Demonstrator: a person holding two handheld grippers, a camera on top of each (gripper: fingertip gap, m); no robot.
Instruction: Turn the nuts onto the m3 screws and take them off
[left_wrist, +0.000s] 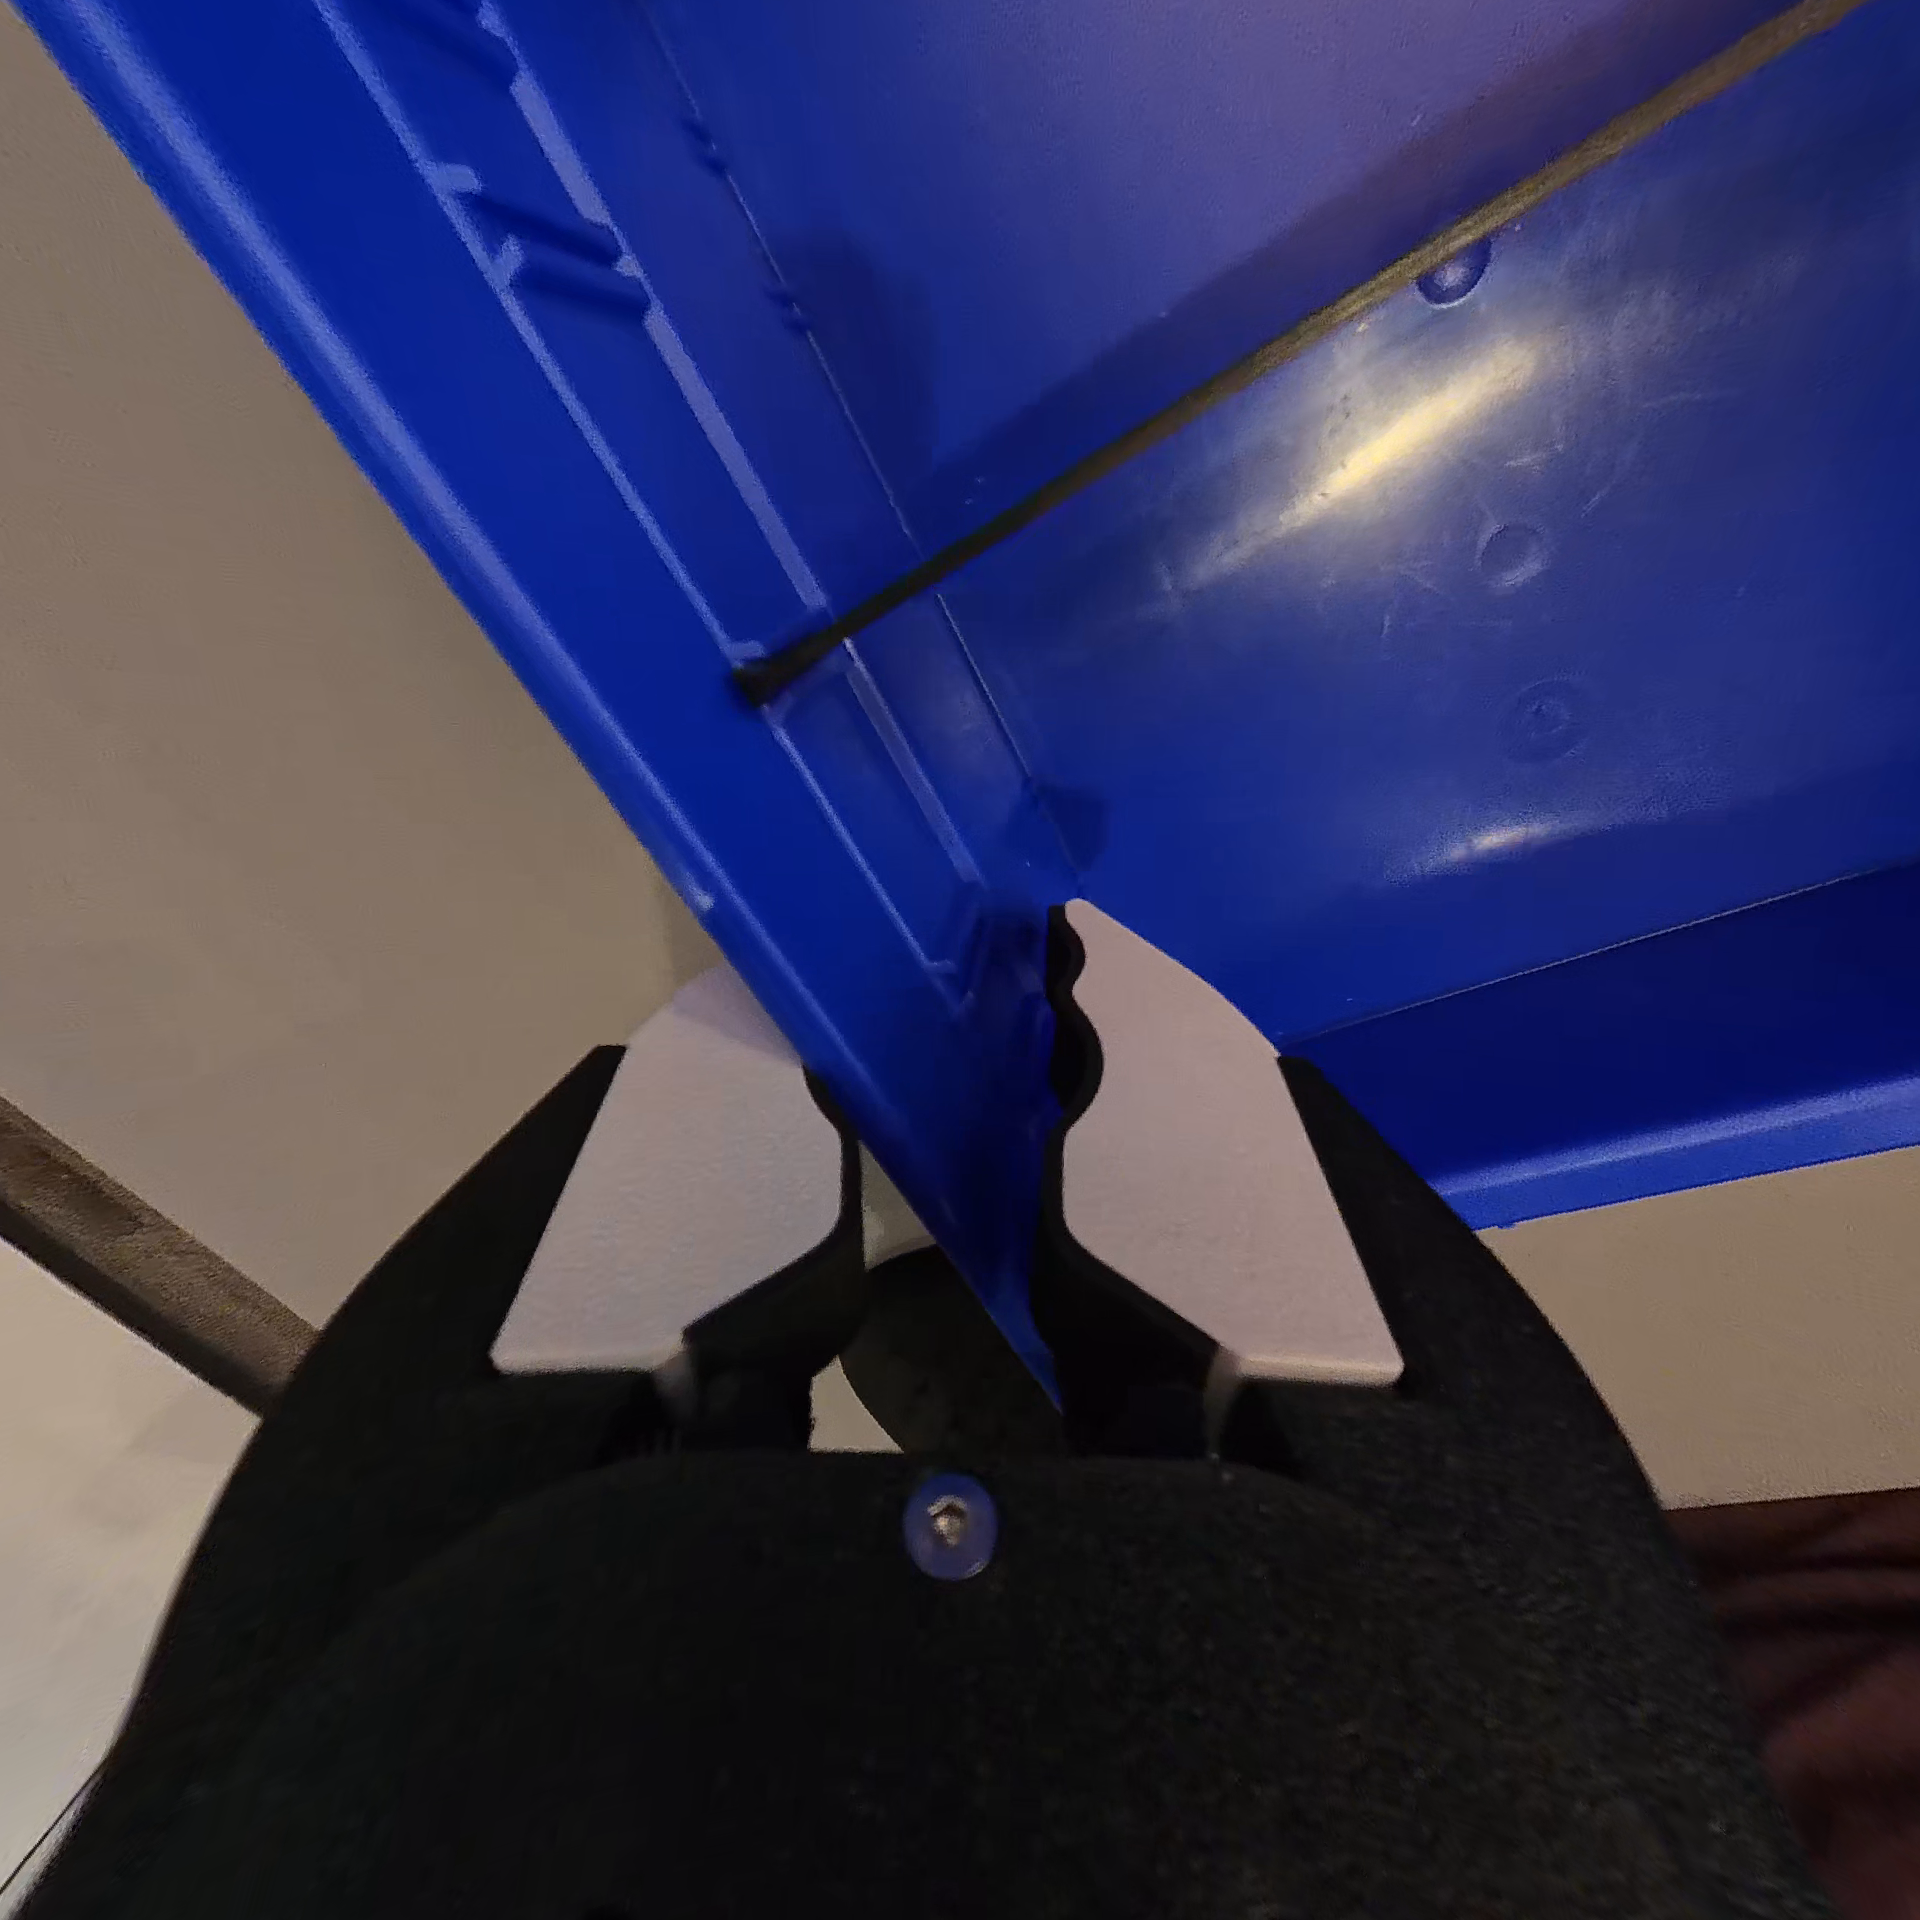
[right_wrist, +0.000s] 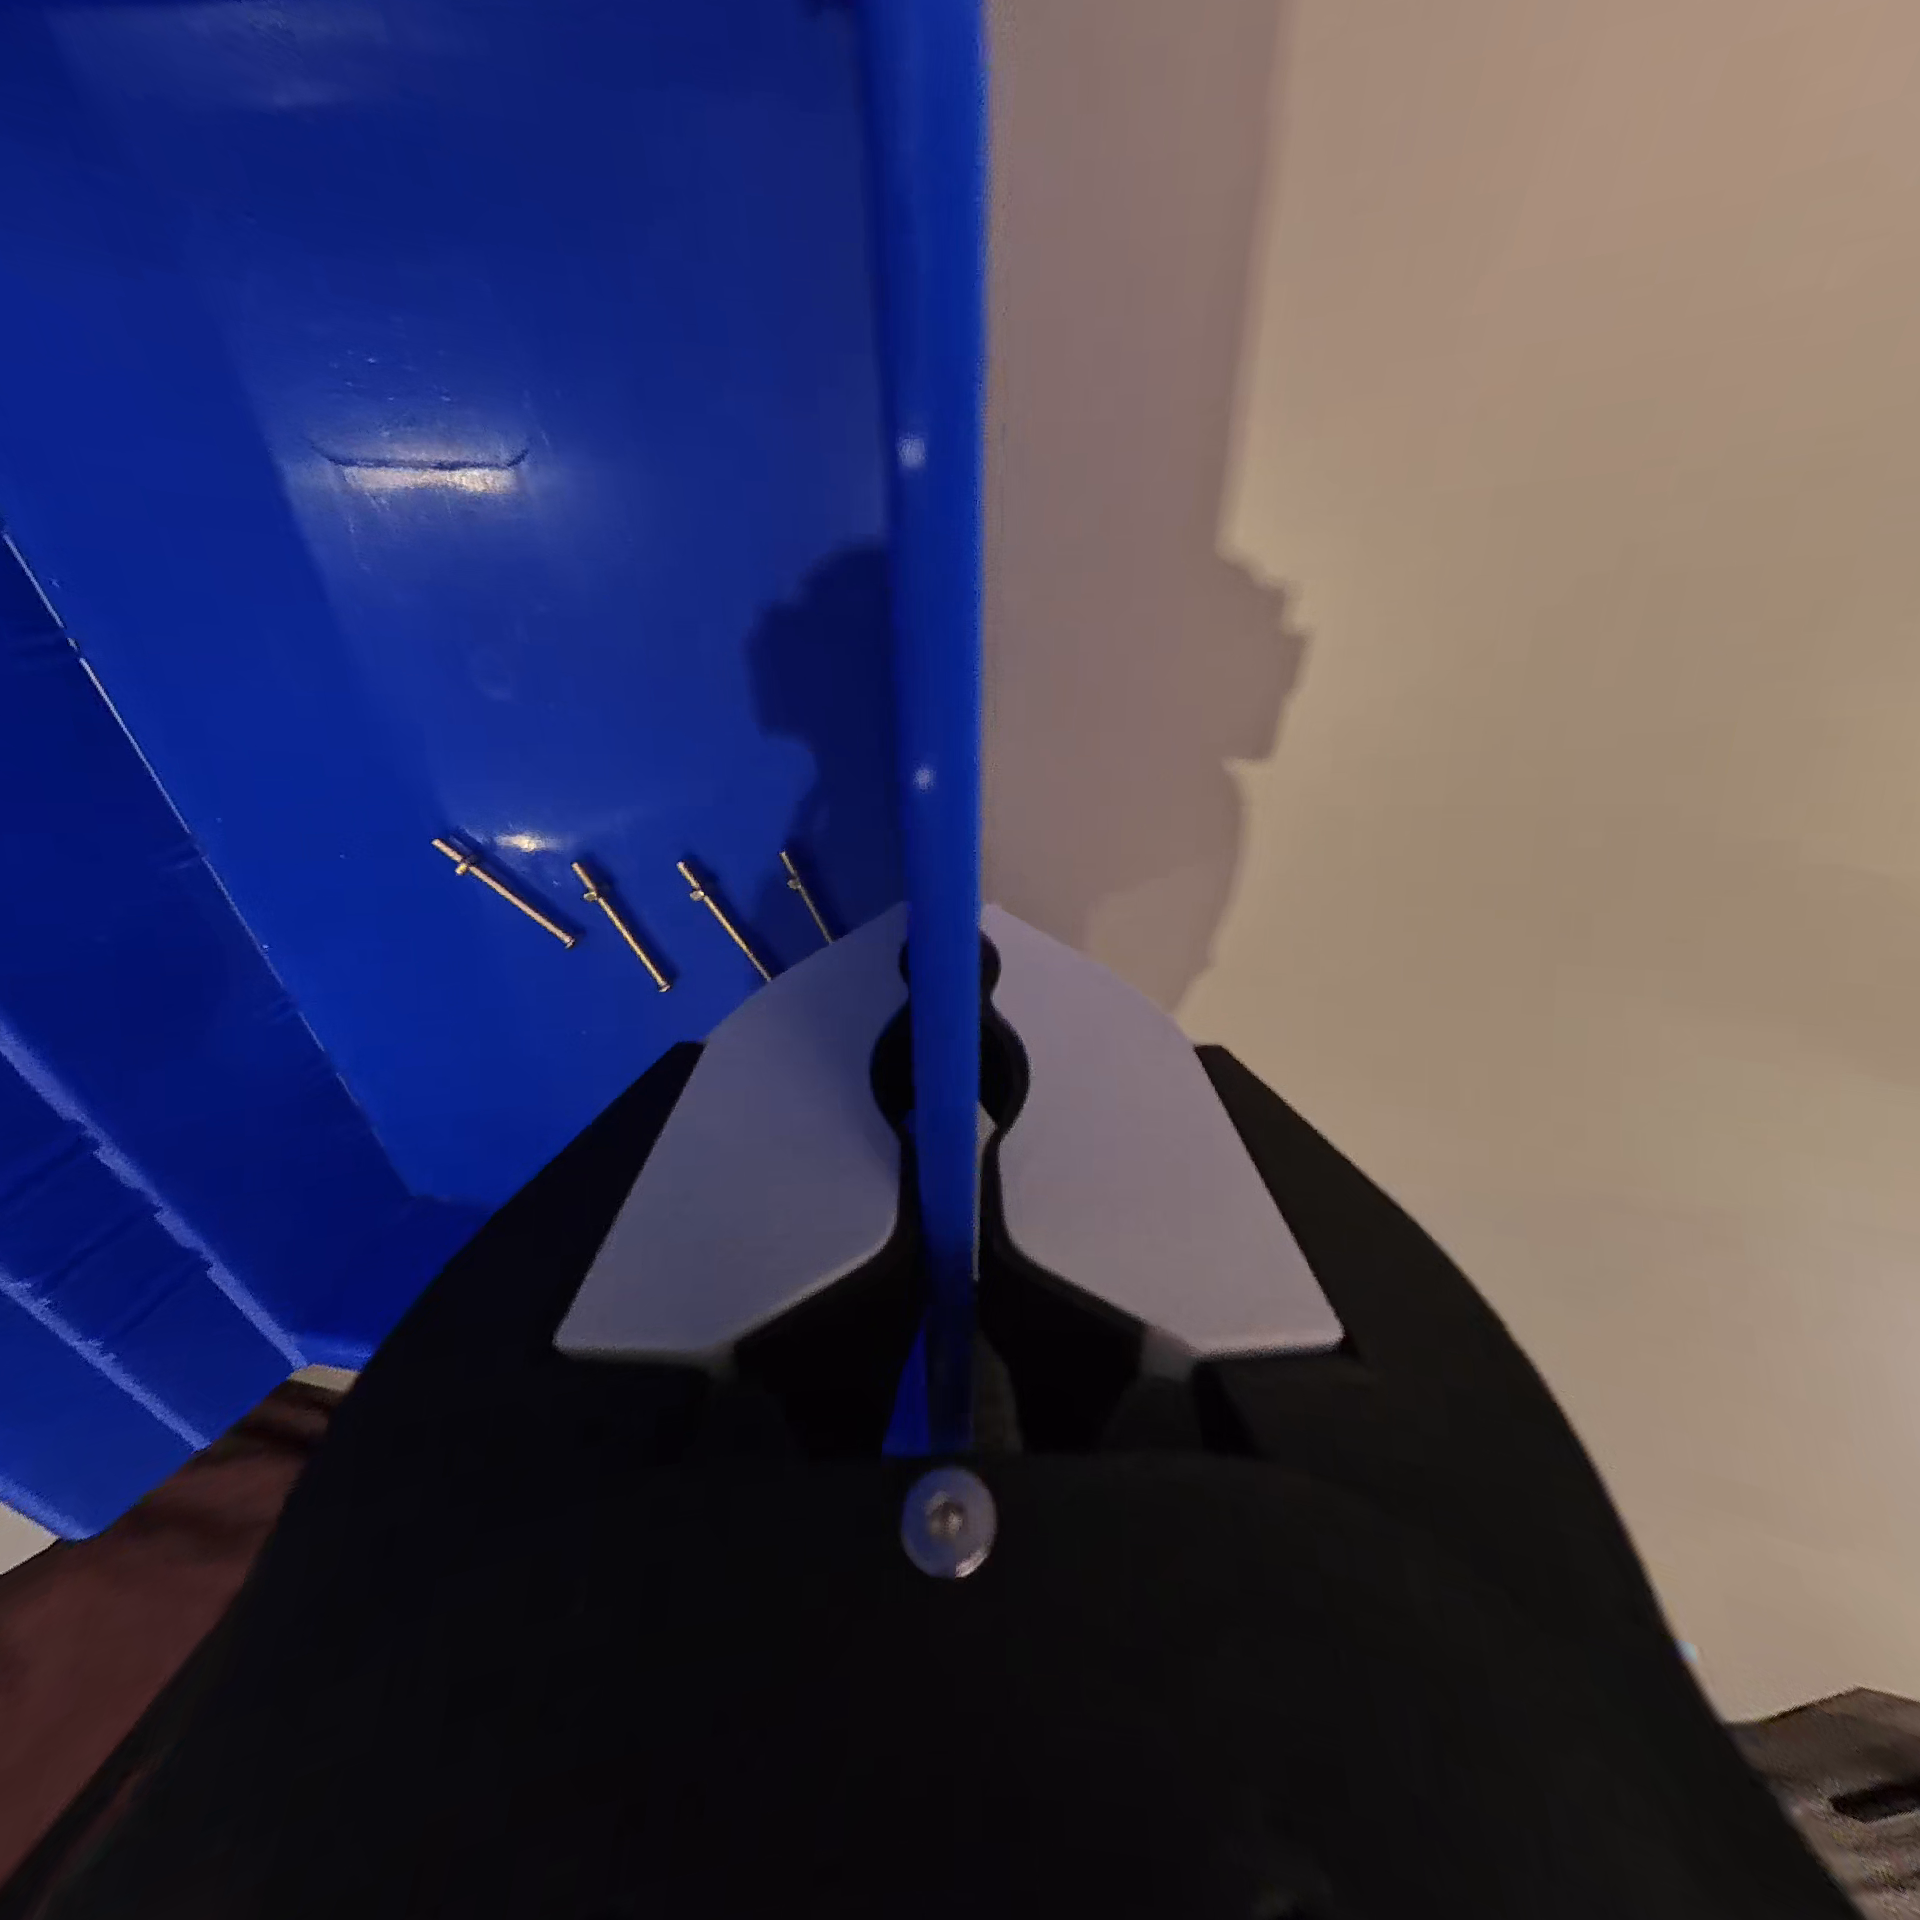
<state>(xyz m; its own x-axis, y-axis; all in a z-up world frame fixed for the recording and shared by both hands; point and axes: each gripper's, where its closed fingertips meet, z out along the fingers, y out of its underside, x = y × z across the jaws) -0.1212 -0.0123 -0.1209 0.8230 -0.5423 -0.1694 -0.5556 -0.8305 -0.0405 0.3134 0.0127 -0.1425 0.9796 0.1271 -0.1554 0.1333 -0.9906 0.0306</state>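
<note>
A blue plastic bin (left_wrist: 1351, 623) fills both views. My left gripper (left_wrist: 1023, 997) is shut on the bin's side wall, with the rim clamped between the black fingers. My right gripper (right_wrist: 945, 997) is shut on the opposite wall (right_wrist: 935, 520), seen edge-on. Inside the bin, in the right wrist view, several thin brass-coloured screws (right_wrist: 623, 925) lie side by side on the blue floor, each with a small nut near its head end. A black divider (left_wrist: 1195, 416) crosses the bin in the left wrist view. No loose nuts are visible.
A cream tabletop (right_wrist: 1558, 831) lies beyond the bin on the right and also shows in the left wrist view (left_wrist: 208, 727). A dark metal bar (left_wrist: 125, 1268) runs at the lower left. A dark reddish cloth (left_wrist: 1818, 1662) shows at the bottom. Tip to tip, the grippers are about 45 cm apart.
</note>
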